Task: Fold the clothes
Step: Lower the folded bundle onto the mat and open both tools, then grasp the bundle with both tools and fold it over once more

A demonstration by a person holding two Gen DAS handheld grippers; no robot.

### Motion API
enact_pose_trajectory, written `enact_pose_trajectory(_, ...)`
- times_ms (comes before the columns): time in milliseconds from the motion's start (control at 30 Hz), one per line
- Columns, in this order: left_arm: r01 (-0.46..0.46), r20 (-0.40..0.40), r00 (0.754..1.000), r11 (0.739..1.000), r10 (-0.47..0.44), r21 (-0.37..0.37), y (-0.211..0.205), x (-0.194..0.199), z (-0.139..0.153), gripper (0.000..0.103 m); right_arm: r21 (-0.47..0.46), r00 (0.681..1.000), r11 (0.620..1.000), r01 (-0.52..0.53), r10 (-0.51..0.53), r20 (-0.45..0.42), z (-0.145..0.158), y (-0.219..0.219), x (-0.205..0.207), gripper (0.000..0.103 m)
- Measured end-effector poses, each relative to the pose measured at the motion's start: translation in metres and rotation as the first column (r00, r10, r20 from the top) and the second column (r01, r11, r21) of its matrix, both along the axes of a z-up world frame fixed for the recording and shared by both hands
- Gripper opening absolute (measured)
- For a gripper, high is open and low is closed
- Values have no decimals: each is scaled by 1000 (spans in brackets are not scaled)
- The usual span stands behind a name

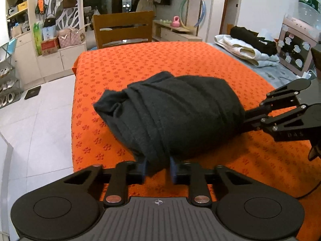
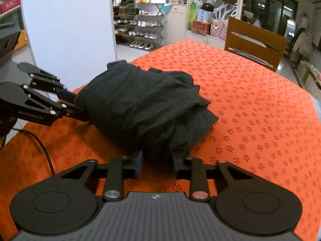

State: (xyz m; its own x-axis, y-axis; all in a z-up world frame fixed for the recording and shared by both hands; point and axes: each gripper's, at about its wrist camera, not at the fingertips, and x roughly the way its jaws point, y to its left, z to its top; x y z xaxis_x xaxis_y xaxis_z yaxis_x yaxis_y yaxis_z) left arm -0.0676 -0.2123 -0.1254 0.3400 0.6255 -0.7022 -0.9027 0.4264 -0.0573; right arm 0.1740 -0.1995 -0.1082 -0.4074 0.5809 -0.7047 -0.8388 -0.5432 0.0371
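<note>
Left wrist view, dark bundled garment (image 1: 172,116), long axis left-right, on orange tablecloth (image 1: 140,60)

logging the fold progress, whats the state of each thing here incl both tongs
black garment: bunched in a thick bundle on the cloth
left tongs: shut on the garment's near edge
right tongs: shut on the garment's other edge
orange tablecloth: spread flat
wooden chair: pushed up to the table

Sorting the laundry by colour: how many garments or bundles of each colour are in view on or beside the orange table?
Black: 2, the black garment in both grippers and a black bundle beside the table.
White: 1, a white bundle under that one.
Total: 3
</note>
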Motion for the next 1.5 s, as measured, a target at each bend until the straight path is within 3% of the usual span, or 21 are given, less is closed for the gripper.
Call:
enact_pose_trajectory(133,34,28,999,999,-33,-28,-22,-6,24,18,-28,999,1000,2,-3,-41,19,-13,7,16)
enact_pose_trajectory(267,74,100,993,988,-60,-138,-45,-20,47,18,-115,995,993,-27,15,-101,44,-37,18,16)
enact_pose_trajectory(333,74,118,991,985,-56,-156,-55,-25,55,18,-155,992,987,-40,20,-127,55,-49,24,16)
enact_pose_trajectory(567,-11,138,990,994,27,-110,-28,-30,63,18,-128,987,992,12,-33,-157,70,-36,23,18)
enact_pose_trajectory(800,-37,101,994,997,43,-64,33,-20,67,18,-2,987,995,97,-96,-128,83,18,8,21)
enact_pose_trajectory(900,-5,125,992,999,9,-34,44,-20,78,20,34,982,988,151,-146,-119,86,40,3,21)
enact_pose_trajectory(967,54,123,991,998,-55,16,38,-21,88,30,51,979,983,176,-170,-110,89,45,4,22)
enact_pose_trajectory(1033,114,104,988,992,-118,49,28,-22,93,35,63,976,978,198,-190,-109,91,44,6,28)
enact_pose_trajectory(1200,232,36,972,972,-234,47,-2,-25,86,45,47,973,977,210,-204,-109,88,16,14,43)
enact_pose_trajectory(1367,252,16,967,967,-253,18,-22,-27,77,47,16,979,985,174,-171,-107,78,-31,13,59)
enact_pose_trajectory(1500,232,34,972,973,-232,2,-42,-29,68,56,-19,984,990,138,-139,-113,65,-65,16,68)
